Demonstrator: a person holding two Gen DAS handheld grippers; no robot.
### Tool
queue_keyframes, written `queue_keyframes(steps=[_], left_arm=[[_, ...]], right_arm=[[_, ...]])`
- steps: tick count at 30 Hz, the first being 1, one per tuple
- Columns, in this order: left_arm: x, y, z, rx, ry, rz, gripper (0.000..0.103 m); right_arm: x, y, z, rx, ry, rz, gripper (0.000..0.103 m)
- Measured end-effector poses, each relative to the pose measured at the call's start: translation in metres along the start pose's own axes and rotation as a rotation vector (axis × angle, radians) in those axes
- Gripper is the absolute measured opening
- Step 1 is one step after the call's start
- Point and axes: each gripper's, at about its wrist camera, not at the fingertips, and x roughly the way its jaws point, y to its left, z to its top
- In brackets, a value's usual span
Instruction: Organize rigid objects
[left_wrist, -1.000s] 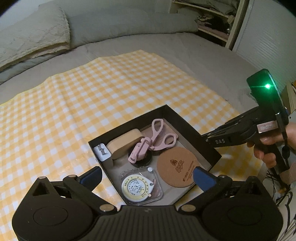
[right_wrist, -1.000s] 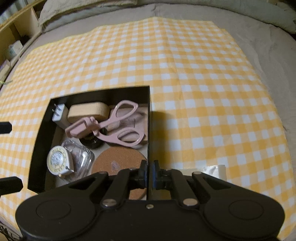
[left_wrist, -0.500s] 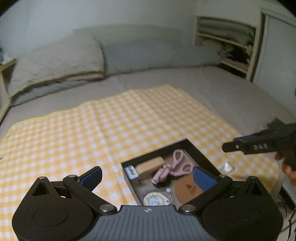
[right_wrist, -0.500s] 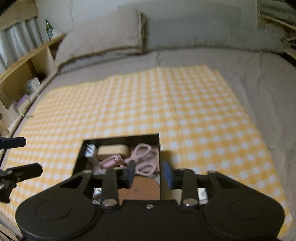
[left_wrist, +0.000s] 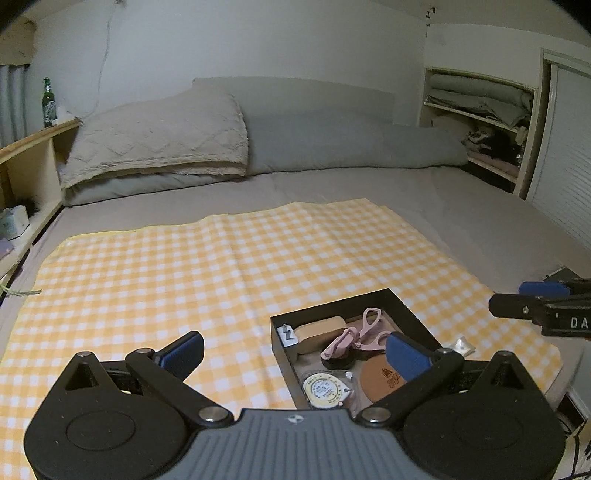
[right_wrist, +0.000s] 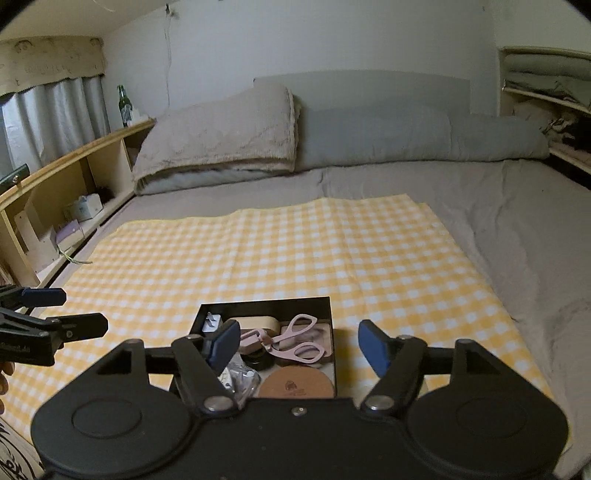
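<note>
The bed (left_wrist: 461, 221) carries a checked cloth (left_wrist: 184, 280); on it, lower centre of frame, stands the black box (right_wrist: 331, 325) holding pink scissors (right_wrist: 295, 341), long axis diagonal. Right tongs (right_wrist: 295, 347), empty, have just been opening directly above them; left tongs (left_wrist: 295, 350) gape empty.

Black grippers (left_wrist: 295, 354), blue-padded fingers (right_wrist: 373, 345) (silver pivot screws)

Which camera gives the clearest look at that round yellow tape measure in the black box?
The left wrist view: the tape measure lies face-up and unblocked in the black box. In the right wrist view, the right gripper's fingers hide it almost entirely.
</note>
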Motion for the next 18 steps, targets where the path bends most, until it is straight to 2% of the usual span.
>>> queue_keyframes(steps=[2, 4, 9, 12, 18], left_arm=[[-0.006, 0.002, -0.005, -0.009, -0.006, 0.0, 0.103], [-0.011, 0.004, -0.011, -0.024, -0.009, 0.004, 0.103], [-0.022, 0.007, -0.026, -0.032, -0.024, 0.034, 0.103], [-0.028, 0.007, -0.034, -0.017, -0.035, 0.052, 0.103], [-0.036, 0.008, -0.047, -0.013, -0.045, 0.082, 0.103]], right_arm=[[-0.006, 0.005, -0.007, -0.007, -0.017, -0.007, 0.074], [-0.009, 0.011, -0.015, -0.022, -0.03, -0.013, 0.082], [-0.014, 0.023, -0.031, -0.058, -0.048, -0.03, 0.084], [-0.017, 0.027, -0.038, -0.077, -0.056, -0.03, 0.091], [-0.023, 0.033, -0.042, -0.094, -0.089, -0.041, 0.098]])
